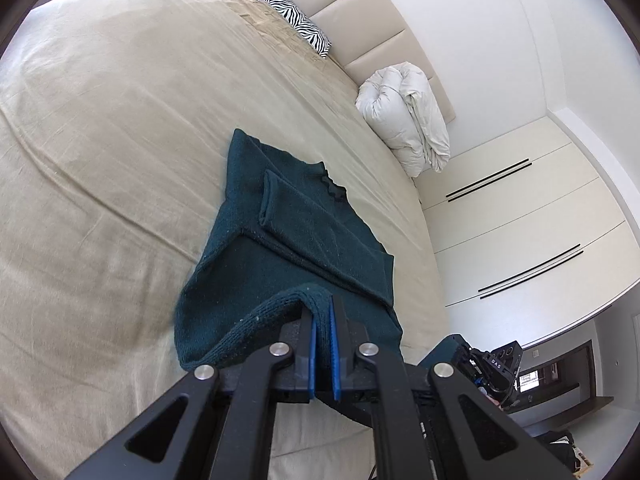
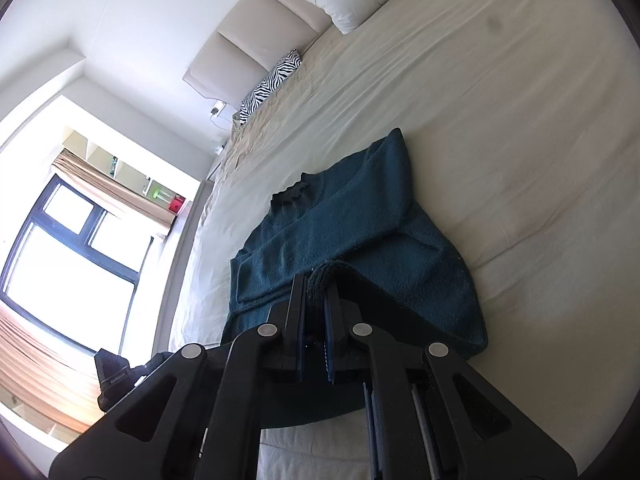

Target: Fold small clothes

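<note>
Beige sheets cover a wide bed [image 1: 100,152], with a padded headboard [image 1: 360,20] behind it and a zebra-print cushion [image 1: 294,20] lying against that. A rolled white duvet [image 1: 408,116] sits further along the headboard, by the white wardrobe doors [image 1: 520,208]. Seen from the other side, a bright window [image 2: 68,248] fills the left of the room.

On the near part of the bed lies a teal sweater [image 1: 288,232], neck toward the headboard, one sleeve [image 1: 276,200] folded across its front. Its near hem is lifted off the sheet at both corners.

At the left, the left gripper [image 1: 320,320] is clenched on the knitted hem, the cloth bunched between its blue pads. At the right, the right gripper [image 2: 316,300] is likewise closed on a dark wad of the hem, pinched between its fingers. The rest of the sweater [image 2: 360,232] still lies flat on the sheet beyond them.
</note>
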Motion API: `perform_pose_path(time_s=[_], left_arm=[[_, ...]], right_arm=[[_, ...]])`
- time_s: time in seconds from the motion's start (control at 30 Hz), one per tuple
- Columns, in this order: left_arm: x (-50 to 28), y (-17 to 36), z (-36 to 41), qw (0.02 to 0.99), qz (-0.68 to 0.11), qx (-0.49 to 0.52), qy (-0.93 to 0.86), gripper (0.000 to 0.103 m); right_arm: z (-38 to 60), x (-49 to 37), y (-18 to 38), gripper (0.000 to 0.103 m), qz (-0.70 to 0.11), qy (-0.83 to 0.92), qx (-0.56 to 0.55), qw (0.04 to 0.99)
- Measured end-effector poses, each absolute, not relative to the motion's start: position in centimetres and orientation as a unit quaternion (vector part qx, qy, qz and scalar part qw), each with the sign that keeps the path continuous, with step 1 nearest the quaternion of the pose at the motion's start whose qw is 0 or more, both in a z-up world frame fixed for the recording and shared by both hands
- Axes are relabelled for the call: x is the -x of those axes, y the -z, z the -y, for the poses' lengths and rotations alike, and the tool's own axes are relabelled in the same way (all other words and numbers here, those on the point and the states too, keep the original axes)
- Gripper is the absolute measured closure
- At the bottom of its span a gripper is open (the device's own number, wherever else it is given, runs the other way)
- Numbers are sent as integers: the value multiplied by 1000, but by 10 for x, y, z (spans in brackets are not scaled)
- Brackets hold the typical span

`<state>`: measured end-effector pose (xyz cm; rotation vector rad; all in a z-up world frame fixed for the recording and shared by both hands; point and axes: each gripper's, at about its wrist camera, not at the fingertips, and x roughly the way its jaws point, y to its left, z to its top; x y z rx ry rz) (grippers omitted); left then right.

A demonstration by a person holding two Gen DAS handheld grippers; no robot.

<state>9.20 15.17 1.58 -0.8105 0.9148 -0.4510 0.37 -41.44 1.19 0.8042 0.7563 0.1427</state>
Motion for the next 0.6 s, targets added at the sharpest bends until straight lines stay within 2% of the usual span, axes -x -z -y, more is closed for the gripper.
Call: perform_pose_path(time_s=[0.27, 0.6], left_arm=[[-171, -19, -143, 802, -412, 379, 209, 97], [-277, 20, -147, 798, -433, 385, 162, 97]], right_arm=[[425, -90, -17, 97, -352, -53, -358, 863], [450, -210, 15, 97, -364, -8, -363, 858]])
